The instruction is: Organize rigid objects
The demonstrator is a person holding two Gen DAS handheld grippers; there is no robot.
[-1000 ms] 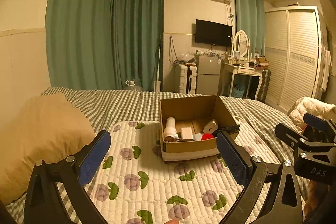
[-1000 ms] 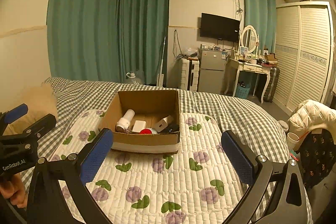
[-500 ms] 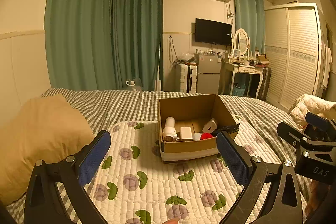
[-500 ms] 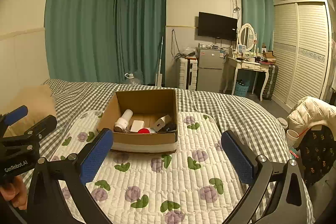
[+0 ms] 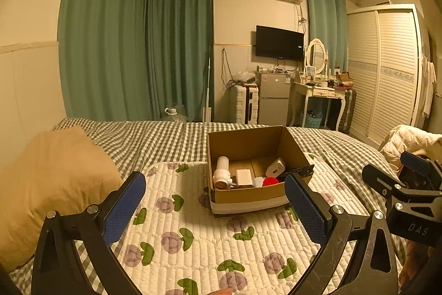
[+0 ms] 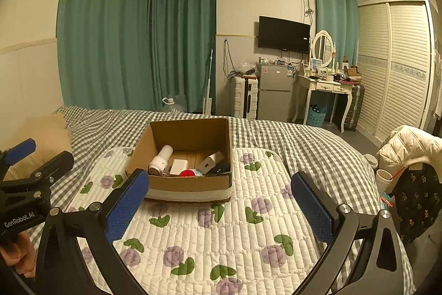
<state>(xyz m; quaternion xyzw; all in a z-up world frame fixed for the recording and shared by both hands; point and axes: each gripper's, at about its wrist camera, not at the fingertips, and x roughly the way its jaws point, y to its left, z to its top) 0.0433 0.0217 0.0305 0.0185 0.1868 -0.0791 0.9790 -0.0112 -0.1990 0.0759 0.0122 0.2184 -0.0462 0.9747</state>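
Observation:
An open cardboard box stands on a white quilted mat with purple flowers on the bed. Inside lie a white cylinder device, a white flat block, a white charger, a red round object and a black item. My left gripper is open and empty, held back from the box. My right gripper is open and empty, also short of the box.
A tan pillow lies at the left on the checked bedspread. A white jacket on a chair and a cup stand at the right of the bed. A fridge, dressing table and wardrobe line the far wall.
Both grippers have shifted slightly, so the box sits a little differently in each view. Both stay open and empty. The box contents have not moved.

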